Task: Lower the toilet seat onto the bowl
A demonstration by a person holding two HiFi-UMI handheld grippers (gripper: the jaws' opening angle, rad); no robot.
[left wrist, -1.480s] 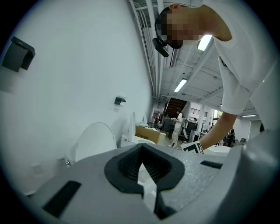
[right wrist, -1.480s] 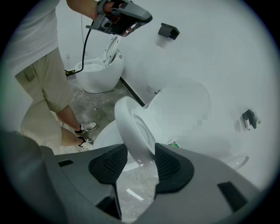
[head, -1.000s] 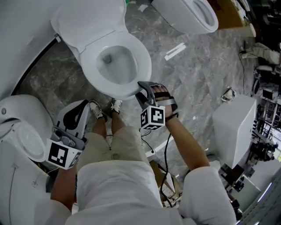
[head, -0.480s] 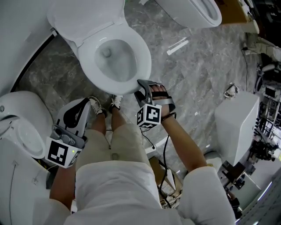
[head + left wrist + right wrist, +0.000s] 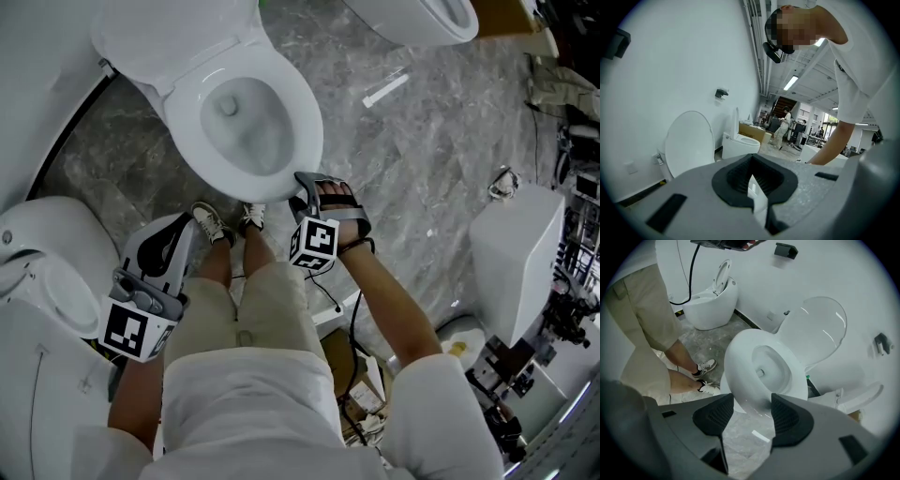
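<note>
The white toilet seat (image 5: 302,122) lies flat on the bowl (image 5: 246,127), and the lid (image 5: 178,37) stands up behind it. My right gripper (image 5: 319,185) points steeply down at the seat's front edge. In the right gripper view, the right gripper (image 5: 750,401) stands open and its jaws have just been opening. The seat's front rim (image 5: 740,376) reaches just between the tips, and the pads do not press on it. My left gripper (image 5: 178,230) hangs low at the left, apart from the toilet. In its own view, the left gripper (image 5: 751,161) is shut on nothing.
Another toilet (image 5: 47,272) stands close at the left and a third (image 5: 412,19) at the top right. A white box (image 5: 516,253) and equipment fill the right side. The person's shoes (image 5: 214,223) are at the bowl's front. A white strip (image 5: 386,91) lies on the marble floor.
The right gripper has sunk a little at the front of the seat. The left gripper has barely shifted. The seat lies flat on the bowl in all frames.
</note>
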